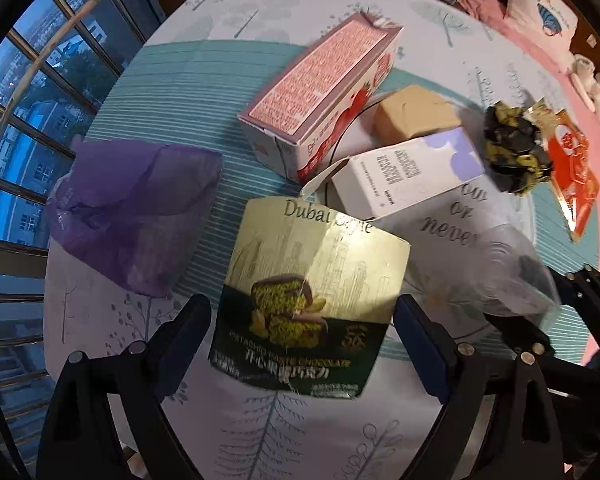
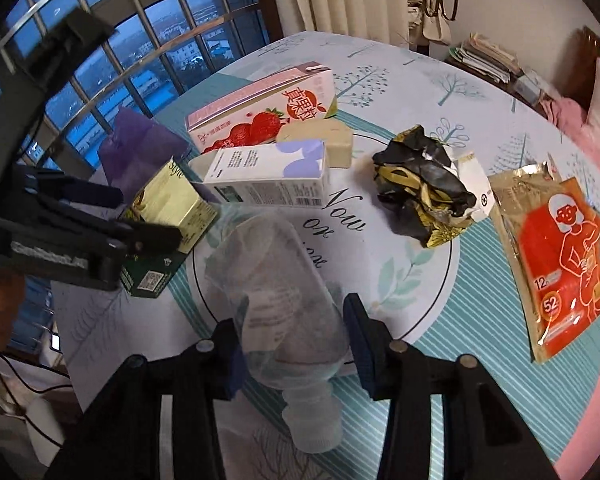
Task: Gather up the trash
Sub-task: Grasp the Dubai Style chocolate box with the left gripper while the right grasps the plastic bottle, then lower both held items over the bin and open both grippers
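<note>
My left gripper (image 1: 302, 320) is open with its fingers on either side of a gold and green chocolate box (image 1: 312, 296), which also shows in the right wrist view (image 2: 168, 216). My right gripper (image 2: 290, 332) is open around a clear crushed plastic bottle (image 2: 276, 304) lying on the table, also seen in the left wrist view (image 1: 512, 276). A purple trash bag (image 1: 136, 216) lies to the left of the chocolate box. Other trash: a pink strawberry carton (image 1: 320, 92), a white and lilac box (image 1: 408, 172), a crumpled black and gold wrapper (image 2: 424, 188), an orange pouch (image 2: 560, 256).
A tan block (image 1: 414, 114) lies between the two cartons. The round table (image 2: 380, 72) has a tree-print cloth. Windows with bars stand at the left (image 1: 28, 128). A pink bed with a pillow (image 1: 540, 12) is at the right, papers (image 2: 488, 56) at the back.
</note>
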